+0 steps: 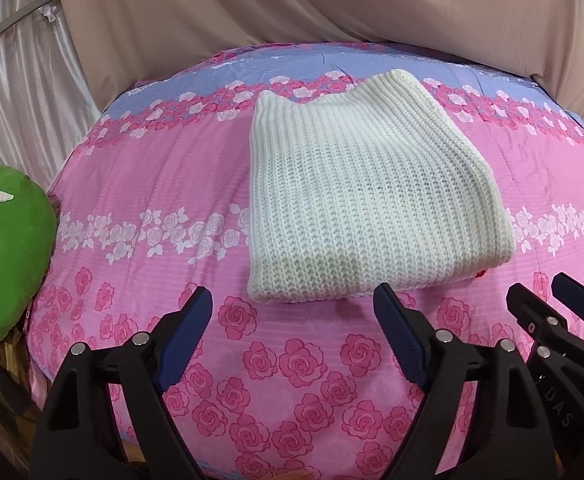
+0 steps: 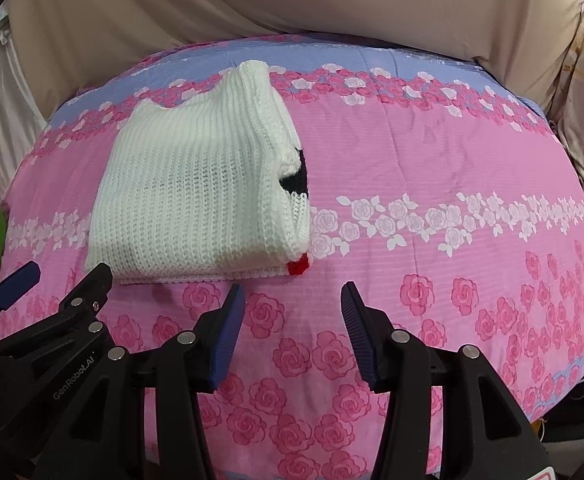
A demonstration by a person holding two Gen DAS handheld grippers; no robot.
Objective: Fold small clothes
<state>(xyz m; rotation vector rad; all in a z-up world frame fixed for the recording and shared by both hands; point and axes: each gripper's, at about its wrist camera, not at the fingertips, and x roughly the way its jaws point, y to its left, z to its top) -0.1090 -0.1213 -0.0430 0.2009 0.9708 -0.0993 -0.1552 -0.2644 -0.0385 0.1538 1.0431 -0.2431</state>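
Note:
A white knitted garment (image 1: 368, 208) lies folded into a thick rectangle on the pink rose-print bedspread (image 1: 140, 168). In the right wrist view the garment (image 2: 196, 200) shows black and red patches at its right edge. My left gripper (image 1: 292, 304) is open and empty, just in front of the garment's near edge. My right gripper (image 2: 292, 300) is open and empty, in front of the garment's near right corner. The right gripper (image 1: 548, 288) shows at the right edge of the left wrist view. The left gripper (image 2: 60, 272) shows at the left of the right wrist view.
A green plush cushion (image 1: 4, 256) lies at the bed's left edge. A beige cloth (image 1: 292, 4) hangs behind the bed, with a pale curtain (image 1: 16, 92) at the left. The bedspread (image 2: 452, 184) stretches bare to the right of the garment.

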